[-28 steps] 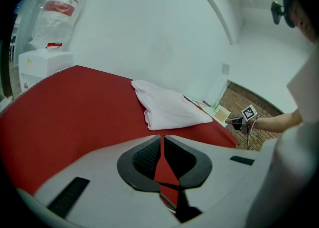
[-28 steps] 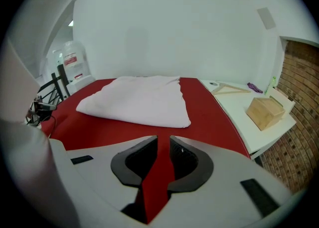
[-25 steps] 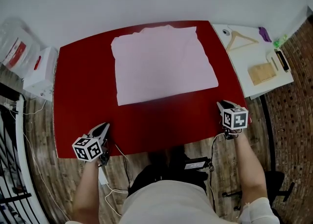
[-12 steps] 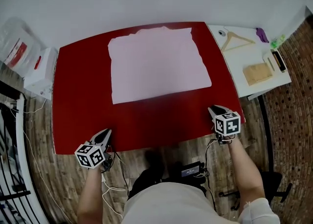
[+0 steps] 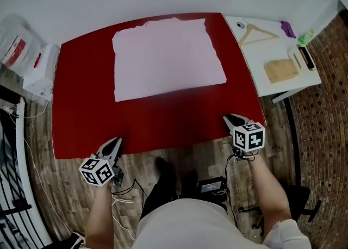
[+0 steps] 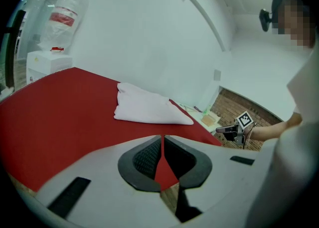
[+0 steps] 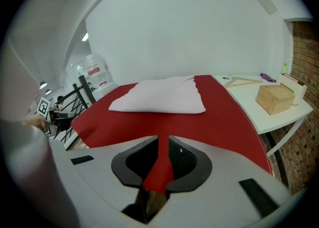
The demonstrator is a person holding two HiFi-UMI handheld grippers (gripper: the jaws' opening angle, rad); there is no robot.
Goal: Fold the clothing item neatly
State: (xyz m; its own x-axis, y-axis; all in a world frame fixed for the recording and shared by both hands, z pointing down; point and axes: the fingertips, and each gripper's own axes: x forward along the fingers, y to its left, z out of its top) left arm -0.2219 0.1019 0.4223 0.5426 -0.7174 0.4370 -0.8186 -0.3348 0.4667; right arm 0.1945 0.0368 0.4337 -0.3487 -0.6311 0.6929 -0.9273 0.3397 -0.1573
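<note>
Pink, pale and flat, a folded fabric garment point(image 5: 166, 57) lies in a rough rectangle on the far half of a red tabletop point(image 5: 81, 106). Its far edge reaches the table's back edge by a white wall. Its near edge runs across the middle of the table, leaving a wide band of bare red surface in front of it.

Both tools sit at the near edge of the table, well apart from the garment and not touching it. The left gripper point(image 5: 115, 142) hangs at the near left corner, over the table's edge, with its tips pointing towards the cloth. Its two jaws are pressed together with nothing between them. The right gripper point(image 5: 229, 118) hangs at the near right corner, also pointing towards the cloth. Its jaws stand a narrow slit apart and hold nothing; only red table shows through the gap. The garment lies ahead of both grippers, roughly midway between them from side to side.

To the right of the red table stands a white side table point(image 5: 255, 63), carrying a wooden clothes hanger point(image 5: 255, 35) and a light wooden block point(image 5: 278, 70). To the left sits a white box point(image 5: 41, 74) beside a clear plastic bag point(image 5: 16, 47).
</note>
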